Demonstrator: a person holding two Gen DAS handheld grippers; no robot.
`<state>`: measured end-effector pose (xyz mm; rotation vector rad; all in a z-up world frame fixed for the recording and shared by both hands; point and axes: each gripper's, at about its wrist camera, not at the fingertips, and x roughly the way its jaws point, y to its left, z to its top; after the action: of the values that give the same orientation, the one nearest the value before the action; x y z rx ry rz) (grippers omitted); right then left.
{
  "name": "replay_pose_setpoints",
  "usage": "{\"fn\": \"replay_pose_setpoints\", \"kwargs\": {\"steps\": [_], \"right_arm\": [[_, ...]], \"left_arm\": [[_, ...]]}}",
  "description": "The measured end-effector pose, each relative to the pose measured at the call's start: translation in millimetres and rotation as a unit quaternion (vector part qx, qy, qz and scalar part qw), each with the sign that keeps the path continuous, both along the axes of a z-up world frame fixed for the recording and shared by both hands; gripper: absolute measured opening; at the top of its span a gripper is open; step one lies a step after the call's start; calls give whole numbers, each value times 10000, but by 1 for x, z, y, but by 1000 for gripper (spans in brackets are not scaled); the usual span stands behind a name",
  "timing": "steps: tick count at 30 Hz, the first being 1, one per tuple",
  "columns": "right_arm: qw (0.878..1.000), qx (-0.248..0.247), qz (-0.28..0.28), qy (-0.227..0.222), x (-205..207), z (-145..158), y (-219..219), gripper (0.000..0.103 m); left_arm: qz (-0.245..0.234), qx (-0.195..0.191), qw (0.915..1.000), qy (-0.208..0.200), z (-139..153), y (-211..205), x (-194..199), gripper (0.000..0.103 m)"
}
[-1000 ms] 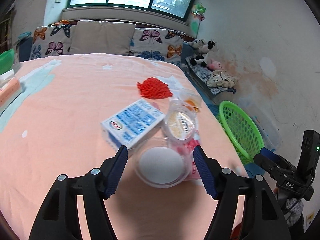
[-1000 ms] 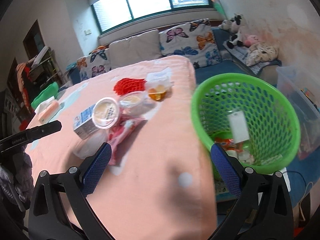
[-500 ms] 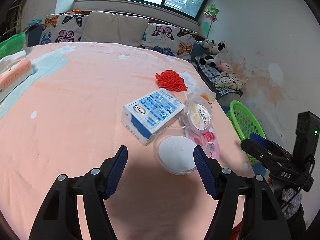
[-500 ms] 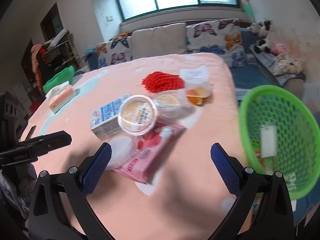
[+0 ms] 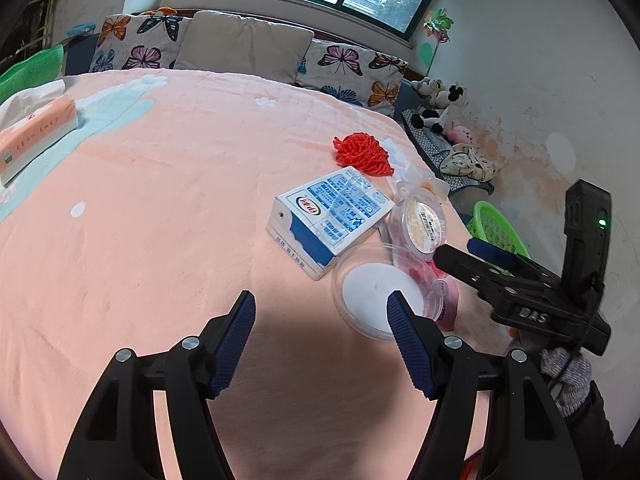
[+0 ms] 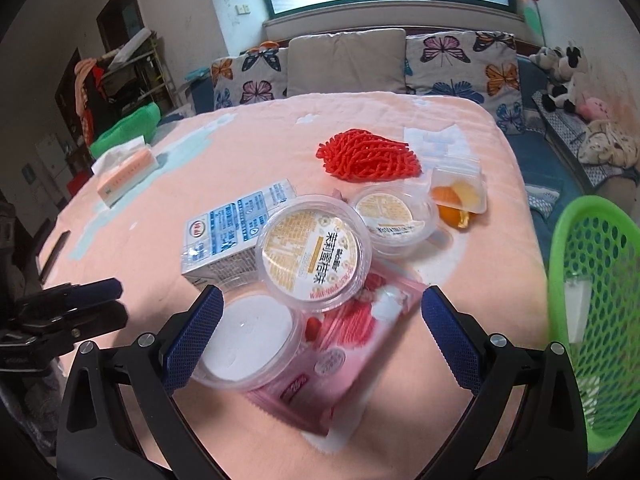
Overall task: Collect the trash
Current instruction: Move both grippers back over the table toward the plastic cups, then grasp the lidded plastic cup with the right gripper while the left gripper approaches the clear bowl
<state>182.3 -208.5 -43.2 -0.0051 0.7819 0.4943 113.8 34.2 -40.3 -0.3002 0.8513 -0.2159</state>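
As the right hand-held gripper (image 6: pixel 316 320) swings from the basket (image 6: pixel 592 320) back over the trash pile, fingers spread and empty, the left hand-held gripper (image 5: pixel 320 324), also spread, backs off the cup (image 5: pixel 376 292) on the tabletop (image 5: pixel 160 200); another pick looks imminent.

my right finger (image 5: pixel 406 336) hides part of the cup (image 5: pixel 374 290); the basket (image 6: pixel 592 280) runs off the frame's right edge.
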Motion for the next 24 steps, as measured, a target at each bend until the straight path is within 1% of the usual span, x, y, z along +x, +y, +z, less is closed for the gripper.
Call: {"fn": "replay_pose_setpoints", "kwargs": {"steps": [8, 14, 17, 18, 19, 22, 24], "right_arm": [[9997, -219, 71, 47, 17, -10, 12, 97], [9994, -323, 30, 99, 27, -16, 16, 91], [9995, -278, 38, 173, 29, -18, 15, 83], [9994, -272, 39, 189, 29, -19, 15, 81], [9995, -261, 8, 174, 29, -18, 14, 76], [9997, -133, 55, 214, 27, -16, 10, 67], [9998, -116, 36, 185, 24, -14, 8, 64]], "left_arm": [[-2, -40, 10000, 79, -6, 2, 1, 66], [-15, -59, 9999, 137, -9, 2, 0, 66], [-17, -77, 9998, 163, -10, 1, 1, 67], [-8, -76, 9998, 164, -11, 2, 1, 71], [-7, -78, 9998, 165, -11, 2, 0, 71], [-50, -85, 9998, 168, -12, 1, 0, 71], [-88, -82, 9998, 171, -13, -1, -1, 71]]}}
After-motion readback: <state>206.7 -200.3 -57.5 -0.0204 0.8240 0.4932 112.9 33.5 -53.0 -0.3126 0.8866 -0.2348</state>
